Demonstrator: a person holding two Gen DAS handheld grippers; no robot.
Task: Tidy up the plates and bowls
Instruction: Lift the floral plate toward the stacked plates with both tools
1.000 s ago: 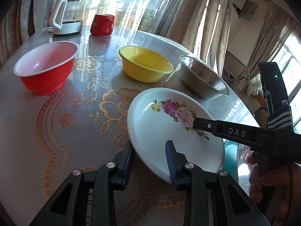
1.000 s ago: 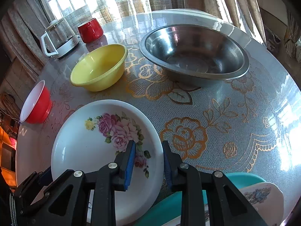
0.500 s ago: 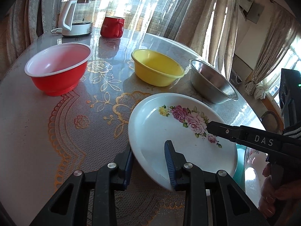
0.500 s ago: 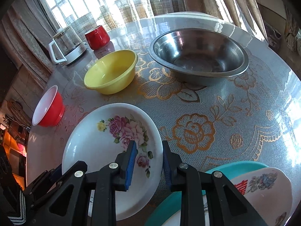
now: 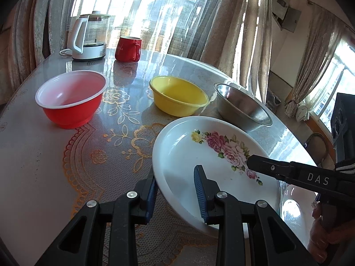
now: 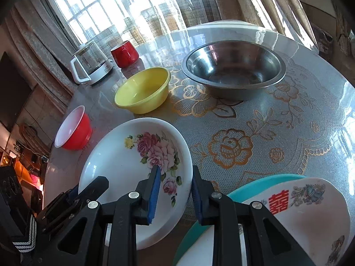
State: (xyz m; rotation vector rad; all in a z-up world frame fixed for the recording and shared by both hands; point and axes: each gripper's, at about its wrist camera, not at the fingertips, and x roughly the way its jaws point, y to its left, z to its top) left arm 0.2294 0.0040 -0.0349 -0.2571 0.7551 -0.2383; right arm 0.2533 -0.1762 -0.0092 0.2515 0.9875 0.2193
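A white plate with pink roses [image 5: 188, 150] hangs tilted just above the table, gripped from two sides. My left gripper [image 5: 175, 190] is shut on its near rim, one pad under the plate and one inside it. My right gripper [image 6: 175, 188] is shut on the opposite rim of the rose plate [image 6: 119, 161]; one of its fingers [image 5: 261, 166] reaches in from the right. A red bowl [image 5: 71, 102], a yellow bowl [image 5: 177, 95] and a steel bowl [image 5: 241, 108] stand in a row beyond the plate.
A teal plate [image 6: 255, 188] with a white plate bearing a red character [image 6: 310, 210] on it lies at the table's near edge, right of my right gripper. A glass kettle [image 5: 88, 37] and a red mug [image 5: 128, 48] stand at the far edge by the curtains.
Both grippers keep their hold on the rose plate, which has come slightly up and towards me. In the right wrist view more of the teal and white plates now shows.
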